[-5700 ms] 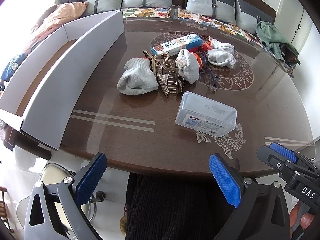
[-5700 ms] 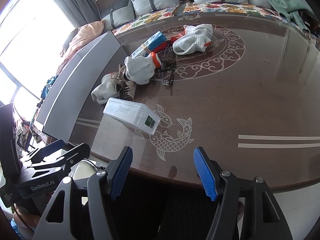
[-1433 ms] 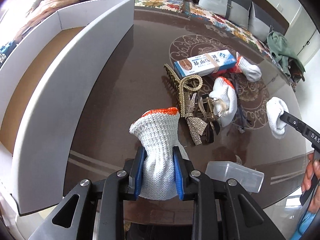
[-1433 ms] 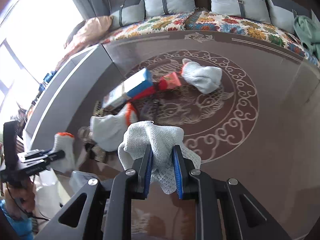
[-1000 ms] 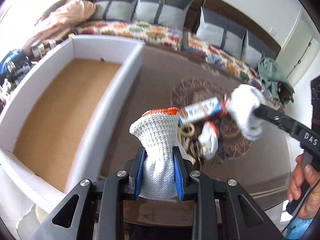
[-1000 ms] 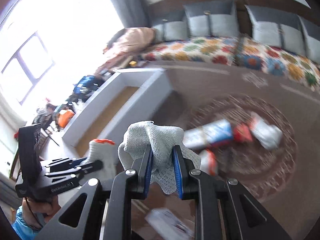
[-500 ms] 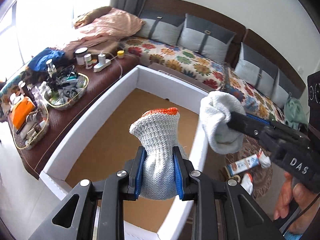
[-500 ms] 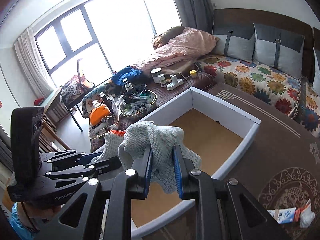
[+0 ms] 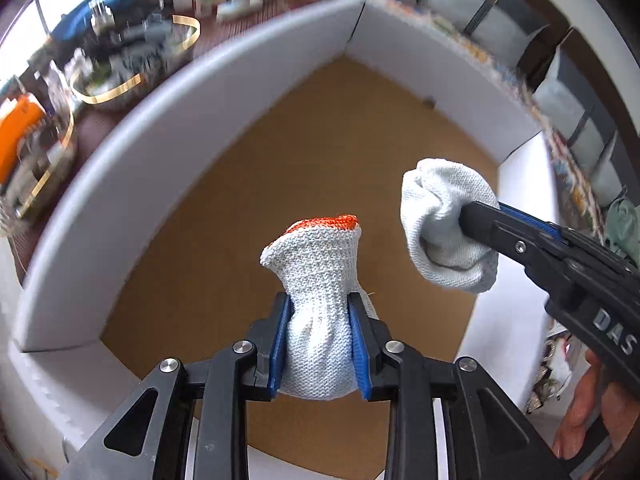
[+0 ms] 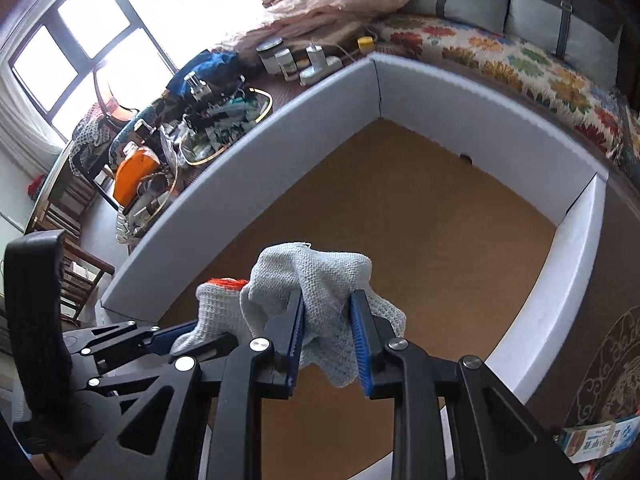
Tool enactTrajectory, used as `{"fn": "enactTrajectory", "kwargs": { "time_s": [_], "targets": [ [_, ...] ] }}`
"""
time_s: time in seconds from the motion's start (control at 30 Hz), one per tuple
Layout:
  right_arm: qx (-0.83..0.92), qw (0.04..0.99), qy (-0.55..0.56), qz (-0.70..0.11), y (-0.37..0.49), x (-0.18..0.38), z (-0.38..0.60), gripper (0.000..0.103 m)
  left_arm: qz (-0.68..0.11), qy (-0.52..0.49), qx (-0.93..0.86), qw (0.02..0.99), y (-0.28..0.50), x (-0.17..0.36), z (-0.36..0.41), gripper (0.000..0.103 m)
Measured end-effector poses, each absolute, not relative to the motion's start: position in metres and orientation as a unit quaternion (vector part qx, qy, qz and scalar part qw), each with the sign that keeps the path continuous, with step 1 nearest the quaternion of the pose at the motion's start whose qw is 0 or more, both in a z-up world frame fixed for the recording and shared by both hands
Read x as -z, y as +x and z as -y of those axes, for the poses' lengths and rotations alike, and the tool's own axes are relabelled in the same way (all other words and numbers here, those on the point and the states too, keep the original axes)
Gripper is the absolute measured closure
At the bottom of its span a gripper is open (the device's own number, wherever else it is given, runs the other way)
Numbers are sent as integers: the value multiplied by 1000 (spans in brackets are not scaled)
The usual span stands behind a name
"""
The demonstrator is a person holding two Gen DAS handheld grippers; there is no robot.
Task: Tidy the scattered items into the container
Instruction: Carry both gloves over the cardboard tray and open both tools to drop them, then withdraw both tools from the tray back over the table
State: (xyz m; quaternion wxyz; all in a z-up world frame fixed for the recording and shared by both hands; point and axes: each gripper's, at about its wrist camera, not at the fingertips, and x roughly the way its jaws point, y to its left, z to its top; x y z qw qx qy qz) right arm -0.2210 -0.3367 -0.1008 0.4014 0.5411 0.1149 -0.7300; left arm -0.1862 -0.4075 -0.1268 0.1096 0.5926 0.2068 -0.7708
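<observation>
While both grippers hung over the white cardboard box (image 9: 248,80), we were letting go.
Above its brown floor, our left gripper (image 9: 319,344) was parting its pads around the orange-cuffed knit glove (image 9: 320,280); our right gripper (image 10: 327,334) was likewise widening, the grey knit glove (image 10: 320,276) between its pads.

White walls and a brown floor were seen on the container (image 9: 224,92); an orange-cuffed white glove (image 9: 320,280) was noted.
</observation>
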Motion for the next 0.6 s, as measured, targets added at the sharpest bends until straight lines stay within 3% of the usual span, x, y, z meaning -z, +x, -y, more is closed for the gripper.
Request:
{"fn": "enactTrajectory", "kwargs": {
  "time_s": [0.07, 0.17, 0.6],
  "targets": [
    [719, 387, 566, -117, -224, 121, 336, 52, -206, 608, 758, 116, -187, 139, 407, 73],
    [721, 375, 569, -123, -223, 131, 332, 49, -216, 608, 754, 123, -183, 143, 409, 66],
    [740, 393, 543, -53, -202, 88, 287, 49, -221, 573, 773, 158, -158, 101, 411, 63]
  ]
}}
